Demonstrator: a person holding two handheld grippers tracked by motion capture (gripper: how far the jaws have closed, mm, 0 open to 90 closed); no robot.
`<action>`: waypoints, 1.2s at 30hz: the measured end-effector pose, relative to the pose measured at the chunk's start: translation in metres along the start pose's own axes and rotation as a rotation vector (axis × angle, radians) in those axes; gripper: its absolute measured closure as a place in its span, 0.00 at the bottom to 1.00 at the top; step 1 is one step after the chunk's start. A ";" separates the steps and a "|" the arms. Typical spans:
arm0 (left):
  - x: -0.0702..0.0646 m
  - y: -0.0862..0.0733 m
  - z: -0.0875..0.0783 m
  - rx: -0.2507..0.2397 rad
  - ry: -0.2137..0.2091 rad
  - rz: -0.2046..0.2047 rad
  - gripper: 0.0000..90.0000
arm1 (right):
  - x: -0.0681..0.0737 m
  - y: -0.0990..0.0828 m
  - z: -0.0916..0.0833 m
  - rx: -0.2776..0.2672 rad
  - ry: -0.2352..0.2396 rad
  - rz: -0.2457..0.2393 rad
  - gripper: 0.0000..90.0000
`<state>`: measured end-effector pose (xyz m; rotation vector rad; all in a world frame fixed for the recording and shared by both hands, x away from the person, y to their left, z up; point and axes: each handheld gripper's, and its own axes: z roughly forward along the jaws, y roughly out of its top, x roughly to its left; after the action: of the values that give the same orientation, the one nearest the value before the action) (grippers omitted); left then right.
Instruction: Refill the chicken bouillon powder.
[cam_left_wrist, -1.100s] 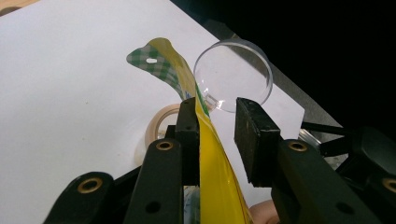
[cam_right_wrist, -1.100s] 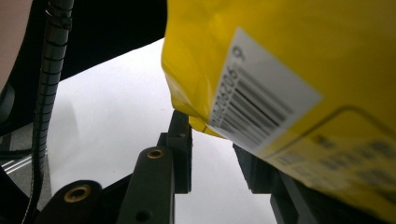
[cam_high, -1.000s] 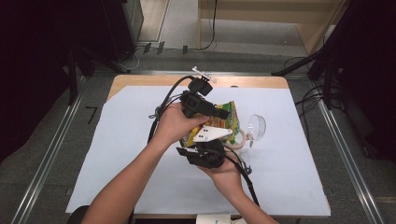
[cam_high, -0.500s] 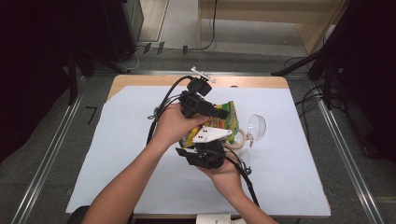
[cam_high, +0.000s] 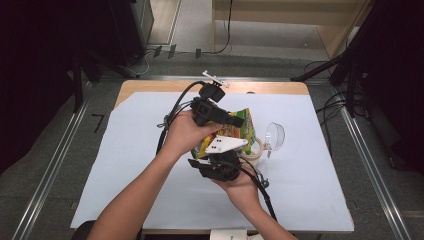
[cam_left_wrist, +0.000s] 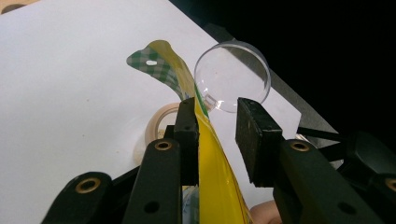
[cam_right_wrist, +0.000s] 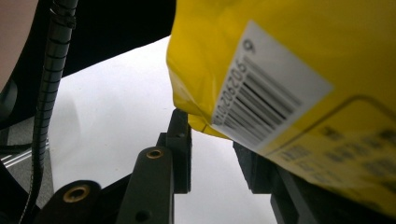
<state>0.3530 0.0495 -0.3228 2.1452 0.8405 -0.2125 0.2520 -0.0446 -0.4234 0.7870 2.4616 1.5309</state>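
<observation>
A yellow and green snack bag (cam_high: 241, 131) is held up over the white sheet between both hands. My left gripper (cam_left_wrist: 217, 105) reaches in from the upper left. The bag's top edge (cam_left_wrist: 210, 154) lies along its left jaw, and the right jaw stands apart from it. My right gripper (cam_right_wrist: 212, 140) comes from below, under its grey plate (cam_high: 226, 145). The bag's barcoded corner (cam_right_wrist: 289, 56) hangs over its jaws, which stand apart with white sheet showing between them. Neither pair of pads presses on the bag.
A clear plastic cup (cam_high: 275, 136) lies on its side right of the bag, mouth toward my left gripper (cam_left_wrist: 232, 77). A tape roll (cam_high: 255, 150) lies flat beneath the bag. The white sheet (cam_high: 125, 165) covers the wooden table (cam_high: 150, 87); dark stands ring the table.
</observation>
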 end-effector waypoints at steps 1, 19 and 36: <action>0.000 0.000 0.000 0.000 -0.003 -0.002 0.79 | 0.000 0.000 0.000 0.002 -0.001 0.002 0.77; 0.006 0.007 0.004 0.012 -0.010 -0.040 0.79 | -0.003 0.003 -0.001 0.004 -0.017 -0.002 0.78; 0.000 0.004 0.002 0.001 0.007 -0.015 0.78 | -0.001 0.002 -0.001 0.005 -0.022 -0.022 0.79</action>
<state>0.3558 0.0462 -0.3222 2.1421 0.8617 -0.2130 0.2529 -0.0452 -0.4216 0.7706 2.4508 1.5016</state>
